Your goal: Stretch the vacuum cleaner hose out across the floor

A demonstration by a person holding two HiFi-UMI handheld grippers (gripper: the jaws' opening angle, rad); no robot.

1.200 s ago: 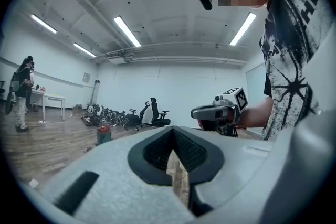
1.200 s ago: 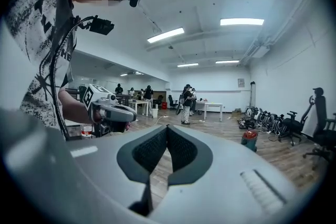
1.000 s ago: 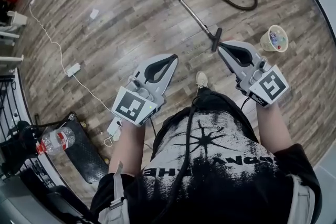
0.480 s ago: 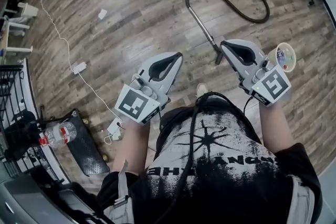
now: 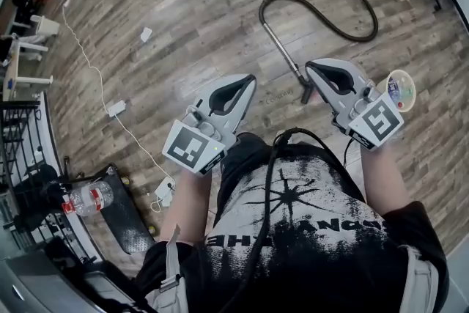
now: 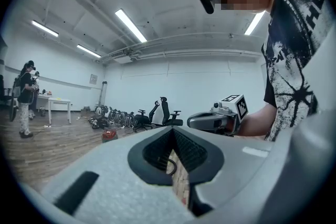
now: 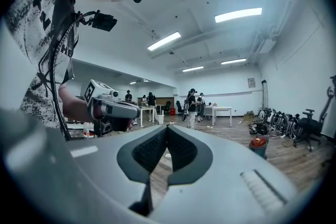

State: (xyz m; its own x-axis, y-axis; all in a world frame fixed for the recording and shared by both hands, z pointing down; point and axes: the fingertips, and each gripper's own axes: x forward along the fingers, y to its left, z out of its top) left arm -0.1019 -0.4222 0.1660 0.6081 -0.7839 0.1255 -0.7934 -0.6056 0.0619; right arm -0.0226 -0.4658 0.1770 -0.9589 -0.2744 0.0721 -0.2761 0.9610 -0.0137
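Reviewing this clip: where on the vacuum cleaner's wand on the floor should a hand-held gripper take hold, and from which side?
Grip the straight metal wand just behind its nozzle, coming down from above with the jaws across the tube. It lies flat and rigid on the floor, while the hose behind it curls in a loop. The right hand-held gripper is nearest, but shut.

Probably a large open lab or office hall: wood-plank floor (image 5: 190, 11), ceiling strip lights (image 6: 131, 25), parked office chairs (image 6: 167, 113), white tables (image 7: 221, 109).
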